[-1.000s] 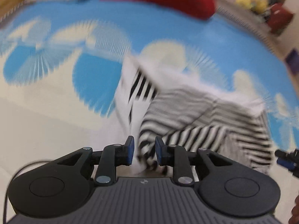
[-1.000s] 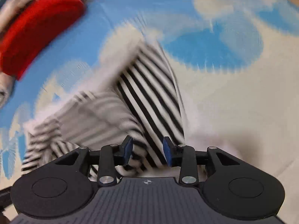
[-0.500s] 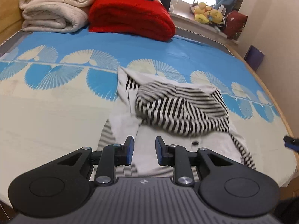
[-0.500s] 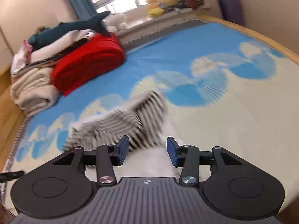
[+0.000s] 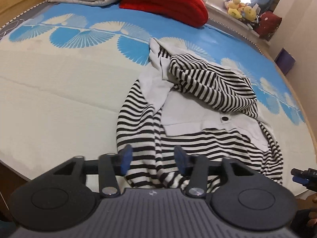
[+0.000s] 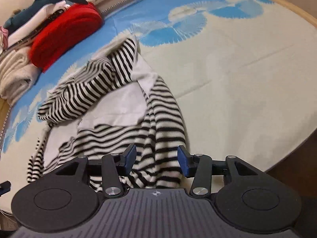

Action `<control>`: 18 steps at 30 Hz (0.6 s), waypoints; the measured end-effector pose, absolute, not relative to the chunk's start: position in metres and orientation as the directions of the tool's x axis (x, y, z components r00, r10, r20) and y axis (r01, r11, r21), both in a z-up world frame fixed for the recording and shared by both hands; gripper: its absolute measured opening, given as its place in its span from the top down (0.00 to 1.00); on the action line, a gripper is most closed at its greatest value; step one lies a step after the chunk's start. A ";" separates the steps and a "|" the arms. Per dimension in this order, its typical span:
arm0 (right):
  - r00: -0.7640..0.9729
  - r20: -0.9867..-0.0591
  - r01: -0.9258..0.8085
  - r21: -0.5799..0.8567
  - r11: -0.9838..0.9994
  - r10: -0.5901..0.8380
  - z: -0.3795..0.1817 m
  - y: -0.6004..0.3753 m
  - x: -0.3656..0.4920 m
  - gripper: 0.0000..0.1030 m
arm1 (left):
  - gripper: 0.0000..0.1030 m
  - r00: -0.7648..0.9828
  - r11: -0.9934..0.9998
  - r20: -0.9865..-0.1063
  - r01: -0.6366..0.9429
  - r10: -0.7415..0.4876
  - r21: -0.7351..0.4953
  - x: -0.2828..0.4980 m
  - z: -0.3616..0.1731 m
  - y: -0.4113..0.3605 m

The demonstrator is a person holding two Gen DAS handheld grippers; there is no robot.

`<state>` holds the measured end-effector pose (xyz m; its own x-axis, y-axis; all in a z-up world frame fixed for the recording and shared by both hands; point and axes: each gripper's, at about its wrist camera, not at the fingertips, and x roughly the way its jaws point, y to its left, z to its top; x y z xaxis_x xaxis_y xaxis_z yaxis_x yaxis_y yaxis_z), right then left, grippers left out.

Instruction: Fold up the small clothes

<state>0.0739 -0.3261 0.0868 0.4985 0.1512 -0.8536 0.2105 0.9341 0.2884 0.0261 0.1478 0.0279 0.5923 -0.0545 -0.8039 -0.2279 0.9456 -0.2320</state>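
Now sharper, striped garment (image 5: 198, 107) spread flat on bed (image 5: 59, 99); left gripper (image 5: 152, 159) opening wider than before, right gripper (image 6: 156, 158) apart, neither clamped on cloth.

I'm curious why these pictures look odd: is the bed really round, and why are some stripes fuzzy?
Left wrist view: fisheye bends the bed edge; the striped garment is sharp; the window glares. Right wrist view: same bending; stripes near the right gripper are smeared.

Striped garment (image 5: 198, 123) and blankets (image 5: 164, 2) on bed (image 5: 59, 91).
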 end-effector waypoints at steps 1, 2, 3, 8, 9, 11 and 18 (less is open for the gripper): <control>0.490 -0.860 0.217 0.275 0.937 0.139 0.084 -0.326 0.075 0.50 | 0.48 0.596 0.942 -0.801 -0.229 -0.063 -0.245 0.025 0.018 0.148; 0.483 -0.865 0.221 0.270 0.937 0.135 0.079 -0.326 0.075 0.45 | 0.48 0.564 0.934 -0.823 -0.253 -0.069 -0.252 0.027 0.006 0.150; 0.474 -0.870 0.225 0.269 0.936 0.136 0.075 -0.326 0.077 0.44 | 0.48 0.521 0.928 -0.851 -0.283 -0.064 -0.243 0.033 -0.002 0.150; 0.422 -0.895 0.253 0.271 0.929 0.146 0.056 -0.324 0.086 0.39 | 0.28 0.513 0.931 -0.854 -0.259 -0.093 -0.257 0.046 -0.016 0.148; 0.409 -0.901 0.264 0.270 0.926 0.147 0.051 -0.324 0.089 0.39 | 0.26 0.505 0.928 -0.858 -0.267 -0.096 -0.261 0.050 -0.019 0.149; 0.381 -0.913 0.280 0.265 0.923 0.146 0.041 -0.321 0.095 0.39 | 0.26 0.488 0.914 -0.867 -0.297 -0.104 -0.276 0.056 -0.025 0.153; 0.303 -0.946 0.291 0.209 0.934 0.117 0.020 -0.308 0.103 0.38 | 0.26 0.380 0.865 -0.921 -0.430 -0.084 -0.257 0.064 -0.060 0.159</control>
<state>0.1026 -0.3083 0.0202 0.3031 0.1174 -0.9457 0.2905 0.9338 0.2090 0.0638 0.1590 -0.0604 0.3804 -0.0844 -0.9210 -0.4301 0.8654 -0.2569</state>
